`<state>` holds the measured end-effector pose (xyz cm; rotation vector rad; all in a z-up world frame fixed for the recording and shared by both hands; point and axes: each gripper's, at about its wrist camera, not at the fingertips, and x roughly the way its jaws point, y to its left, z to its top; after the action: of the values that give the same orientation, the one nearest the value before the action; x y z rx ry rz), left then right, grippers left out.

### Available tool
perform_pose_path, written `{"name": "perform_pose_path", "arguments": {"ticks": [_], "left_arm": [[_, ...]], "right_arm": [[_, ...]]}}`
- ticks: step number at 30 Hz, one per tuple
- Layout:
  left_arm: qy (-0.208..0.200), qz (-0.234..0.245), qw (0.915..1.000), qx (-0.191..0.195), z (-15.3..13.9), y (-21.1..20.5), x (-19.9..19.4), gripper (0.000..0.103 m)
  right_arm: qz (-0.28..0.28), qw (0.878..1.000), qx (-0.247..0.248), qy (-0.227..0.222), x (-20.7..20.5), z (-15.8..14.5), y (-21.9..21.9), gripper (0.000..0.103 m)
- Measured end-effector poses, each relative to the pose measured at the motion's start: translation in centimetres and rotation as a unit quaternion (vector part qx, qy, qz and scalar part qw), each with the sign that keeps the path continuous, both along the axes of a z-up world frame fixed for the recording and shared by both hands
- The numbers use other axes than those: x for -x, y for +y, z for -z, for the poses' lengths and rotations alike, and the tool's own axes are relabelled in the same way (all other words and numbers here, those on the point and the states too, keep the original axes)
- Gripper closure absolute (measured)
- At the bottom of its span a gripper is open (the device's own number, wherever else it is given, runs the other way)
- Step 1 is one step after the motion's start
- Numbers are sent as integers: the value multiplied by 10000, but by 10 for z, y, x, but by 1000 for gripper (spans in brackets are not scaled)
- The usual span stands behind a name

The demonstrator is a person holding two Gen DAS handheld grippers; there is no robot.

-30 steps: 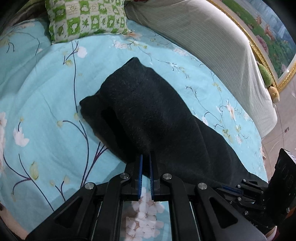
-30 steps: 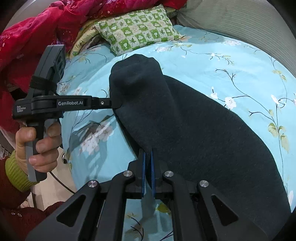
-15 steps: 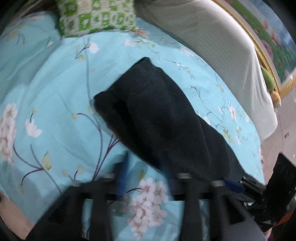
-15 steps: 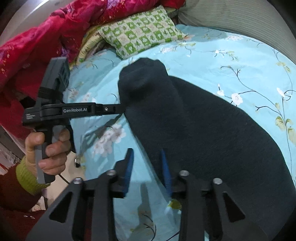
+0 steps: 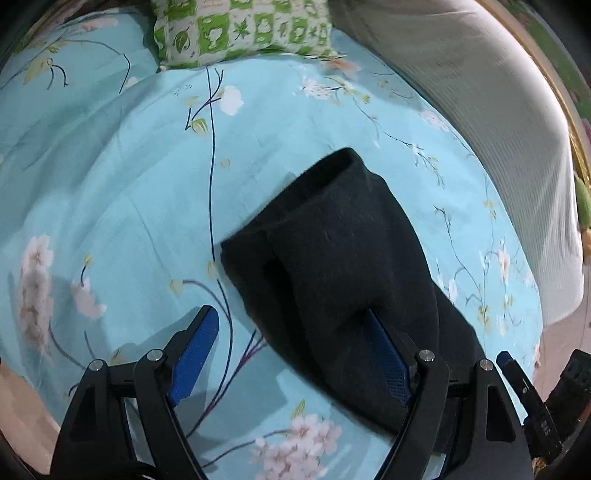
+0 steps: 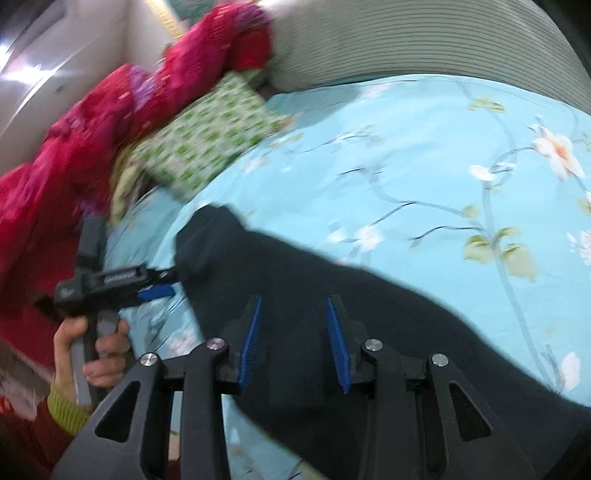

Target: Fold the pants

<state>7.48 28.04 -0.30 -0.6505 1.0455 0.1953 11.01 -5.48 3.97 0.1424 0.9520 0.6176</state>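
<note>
The black pants [image 5: 351, 258] lie folded in a long strip on the blue floral bedsheet [image 5: 129, 203]. They also show in the right wrist view [image 6: 332, 280]. My left gripper [image 5: 291, 325] is open and empty, its blue pads straddling the near edge of the pants. My right gripper [image 6: 293, 306] is open and empty, just above the black cloth. The left gripper also shows in the right wrist view [image 6: 159, 284], held in a hand at the pants' left end.
A green checked pillow [image 5: 240, 29] lies at the head of the bed, also in the right wrist view [image 6: 207, 140]. A grey striped bolster [image 5: 498, 129] runs along the right. A red quilt [image 6: 92, 147] is heaped at the left.
Both grippers were shut on the pants' edge a second ago. Both have opened and let go of the cloth. The right view has swung and is blurred.
</note>
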Motion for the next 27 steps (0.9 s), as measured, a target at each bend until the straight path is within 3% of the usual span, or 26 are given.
{"name": "perform_pose_path", "arguments": {"ticks": [5, 10, 13, 16, 19, 20, 22, 23, 26, 27], "left_arm": [[4, -40, 10000, 59, 9, 4, -1, 22], [-299, -41, 9991, 297, 15, 12, 9, 22], [-343, -27, 9990, 271, 18, 14, 6, 22], [-333, -3, 9993, 154, 17, 12, -2, 23], [-318, 67, 9994, -77, 17, 4, -13, 24], [-318, 96, 9994, -135, 17, 4, -12, 27], [-340, 179, 9989, -287, 17, 0, -14, 43], [-365, 221, 9987, -291, 17, -1, -14, 58], [-562, 350, 9977, -137, 12, 1, -8, 81], [-724, 405, 9965, -74, 5, 1, -2, 84]], "right_arm": [[206, 9996, 73, 159, -34, 4, -10, 66], [-100, 9983, 381, 439, -58, 21, 5, 65], [-156, 9961, 613, 609, -67, 36, 7, 56], [-323, 9929, 675, 926, -74, 55, 13, 54], [-489, 9928, 794, 747, -70, 57, 21, 55], [-516, 9925, 896, 647, -68, 57, 25, 57], [-591, 9918, 1003, 532, -61, 56, 28, 68], [-573, 9916, 1070, 453, -58, 55, 29, 70], [-513, 9932, 990, 331, -50, 46, 25, 80], [-491, 9941, 915, 313, -48, 43, 22, 81]]}}
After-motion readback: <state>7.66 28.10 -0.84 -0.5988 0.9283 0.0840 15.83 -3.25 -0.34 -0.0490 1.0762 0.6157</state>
